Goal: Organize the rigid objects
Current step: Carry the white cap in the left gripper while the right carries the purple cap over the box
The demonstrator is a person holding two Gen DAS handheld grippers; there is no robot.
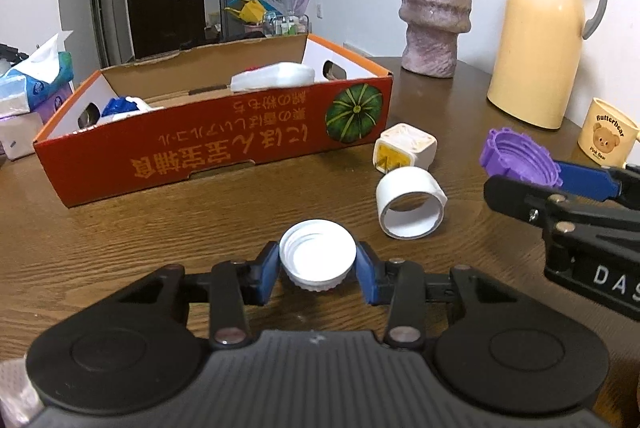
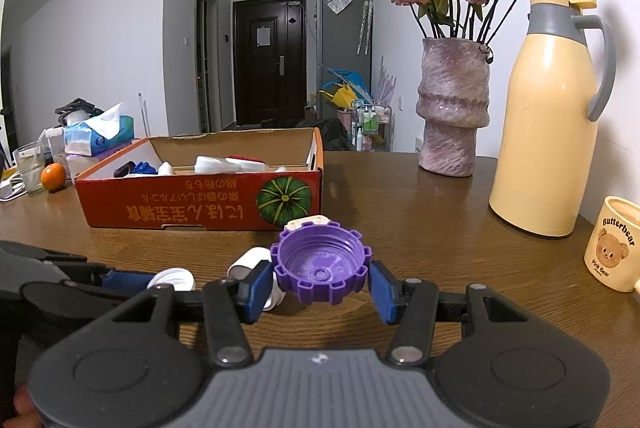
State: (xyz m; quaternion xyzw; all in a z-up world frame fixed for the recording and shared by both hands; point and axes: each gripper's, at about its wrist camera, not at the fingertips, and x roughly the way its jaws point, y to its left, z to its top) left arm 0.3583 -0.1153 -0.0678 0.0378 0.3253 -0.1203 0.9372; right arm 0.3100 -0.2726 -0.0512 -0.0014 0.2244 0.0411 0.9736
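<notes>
A white screw cap (image 1: 318, 262) lies open side up on the wooden table, and my left gripper (image 1: 318, 256) is shut on it, one blue pad against each side. My right gripper (image 2: 320, 268) is shut on a purple ridged cap (image 2: 320, 268), which hangs a little above the table at the right of the left wrist view (image 1: 520, 158). A white tape roll (image 1: 410, 202) and a white and yellow plug adapter (image 1: 404, 148) lie between the two grippers and the box. The orange cardboard box (image 1: 200, 156) with a pumpkin picture stands behind them and holds several white and blue items.
A purple vase (image 1: 434, 16) of dried roses, a cream thermos jug (image 1: 540, 28) and a bear mug (image 1: 608, 136) stand at the back right. Tissue packs (image 1: 36, 80), a glass (image 2: 30, 164) and an orange (image 2: 53, 176) sit left of the box.
</notes>
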